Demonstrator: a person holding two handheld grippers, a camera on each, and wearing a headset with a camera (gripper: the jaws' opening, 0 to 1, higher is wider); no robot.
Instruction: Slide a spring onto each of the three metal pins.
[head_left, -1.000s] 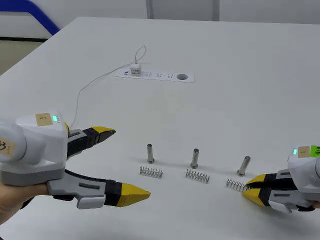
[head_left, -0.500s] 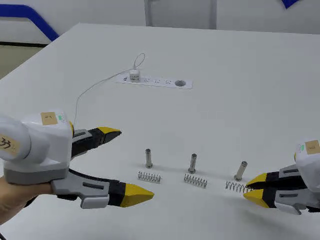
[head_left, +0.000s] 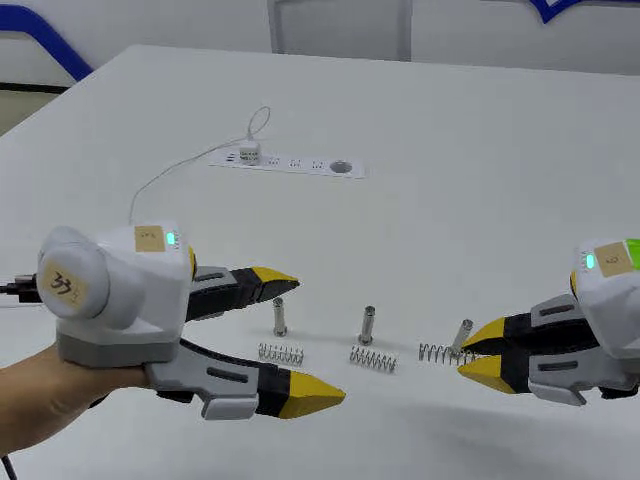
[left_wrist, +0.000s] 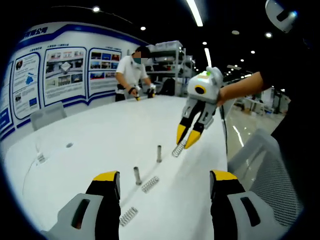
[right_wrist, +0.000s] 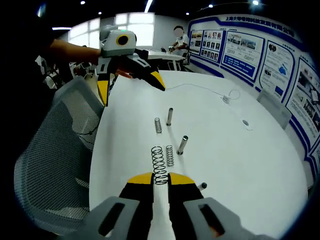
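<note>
Three short metal pins stand in a row on the white table (head_left: 480, 180): left pin (head_left: 279, 315), middle pin (head_left: 367, 325), right pin (head_left: 463, 335). One spring (head_left: 281, 353) lies in front of the left pin, another spring (head_left: 372, 359) in front of the middle pin. My right gripper (head_left: 471, 353) is shut on the end of a third spring (head_left: 438, 352), which sticks out leftward beside the right pin. In the right gripper view this spring (right_wrist: 159, 164) points forward from the closed jaws. My left gripper (head_left: 298, 337) hangs open just left of the left pin, holding nothing.
A white power strip (head_left: 290, 162) with a plugged charger and cable lies at the back of the table. A mesh chair (right_wrist: 55, 150) stands by the table edge. A person (left_wrist: 132, 75) stands at the far end of the table.
My right gripper has closed on the right spring and carried it left to the right pin. My left gripper has moved right, closer to the left pin.
</note>
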